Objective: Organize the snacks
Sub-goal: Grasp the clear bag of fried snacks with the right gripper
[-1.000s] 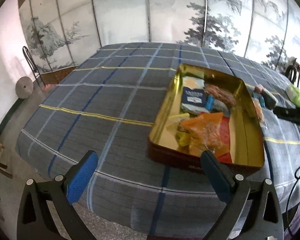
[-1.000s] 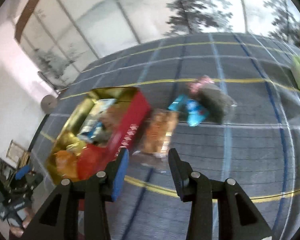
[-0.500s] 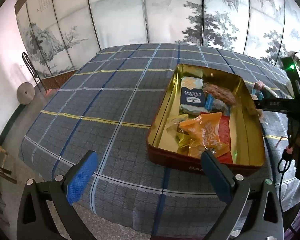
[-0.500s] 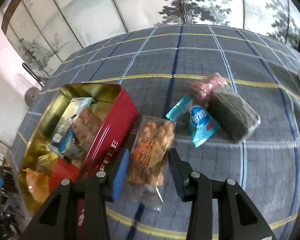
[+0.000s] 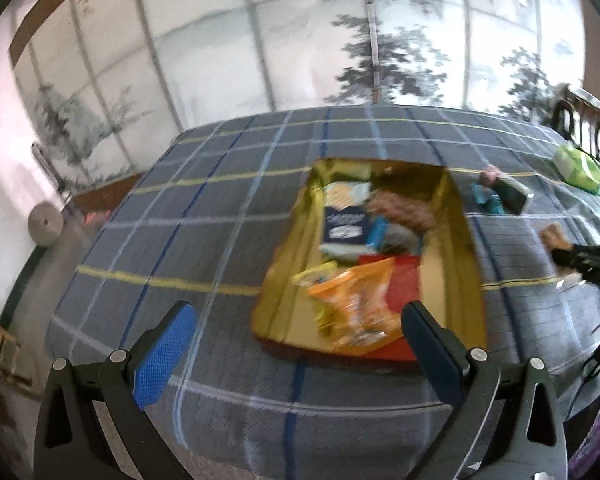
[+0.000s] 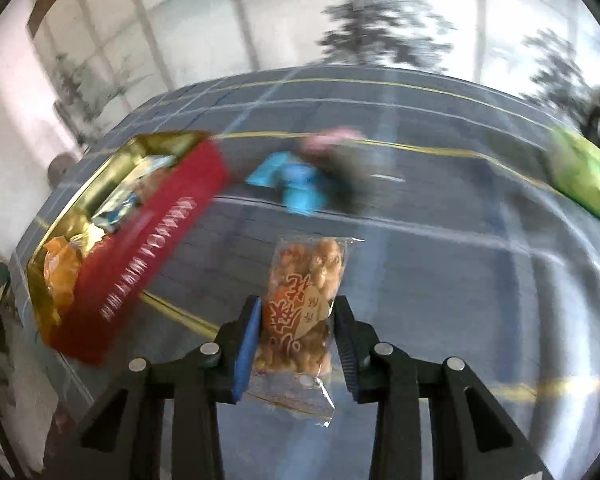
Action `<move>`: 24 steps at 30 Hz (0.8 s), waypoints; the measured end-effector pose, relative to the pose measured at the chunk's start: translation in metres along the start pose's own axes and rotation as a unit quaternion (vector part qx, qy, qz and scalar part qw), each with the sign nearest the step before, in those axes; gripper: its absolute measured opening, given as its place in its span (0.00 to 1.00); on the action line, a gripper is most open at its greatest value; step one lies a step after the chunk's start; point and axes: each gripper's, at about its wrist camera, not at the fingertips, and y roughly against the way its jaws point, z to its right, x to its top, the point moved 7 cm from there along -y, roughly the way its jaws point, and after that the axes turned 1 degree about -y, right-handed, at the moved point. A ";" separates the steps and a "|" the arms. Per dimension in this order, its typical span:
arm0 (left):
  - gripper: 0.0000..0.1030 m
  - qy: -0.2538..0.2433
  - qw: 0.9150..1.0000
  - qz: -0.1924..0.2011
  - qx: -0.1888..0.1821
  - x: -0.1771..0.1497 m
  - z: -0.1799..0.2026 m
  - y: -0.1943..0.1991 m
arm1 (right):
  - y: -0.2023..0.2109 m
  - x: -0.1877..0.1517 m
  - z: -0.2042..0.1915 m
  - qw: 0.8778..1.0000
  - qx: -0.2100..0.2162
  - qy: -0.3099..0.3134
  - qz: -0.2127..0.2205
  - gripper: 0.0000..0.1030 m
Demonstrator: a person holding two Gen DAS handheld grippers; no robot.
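The right gripper has just been closing its jaws, and a clear bag of golden puffed snacks with red lettering stands between them, both pads pressed against its sides, so the bag is grasped; its sealed lower edge hangs back toward the gripper body while the upper end sticks out ahead past the fingertips. Off to this gripper's left lies the tin, red outside and gold inside, with white lettering along its near wall and several wrapped snacks piled in it. Ahead of the gripper, farther out on the plaid tabletop, sit a blue packet and just beside it a dark packet with a pink end, both badly blurred. Far ahead to the right lies a green pack. The left gripper hangs released, its jaws spread wide with nothing between them, blue pad on one finger and a darker one on the other. Just ahead of it, nearer its right finger, the same tin shows its gold interior, holding an orange bag at the near end, a red wrapper beside it and a navy packet farther in. To the right of the tin, beyond the left gripper's right finger, the black right gripper reaches in from the edge with the snack bag, seen only as a blur
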 end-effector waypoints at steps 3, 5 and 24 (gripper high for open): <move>0.98 -0.028 0.999 0.011 -0.027 0.014 0.027 0.007 | 0.020 -0.004 0.064 0.998 -0.048 -0.037 0.012 0.35; 0.98 -0.046 0.997 0.020 -0.054 0.028 0.049 0.014 | 0.029 -0.002 0.106 0.995 -0.072 -0.070 0.023 0.35; 0.90 0.126 0.928 -0.218 -0.275 0.109 0.200 -0.093 | 0.009 0.012 0.200 0.988 -0.073 -0.127 0.055 0.35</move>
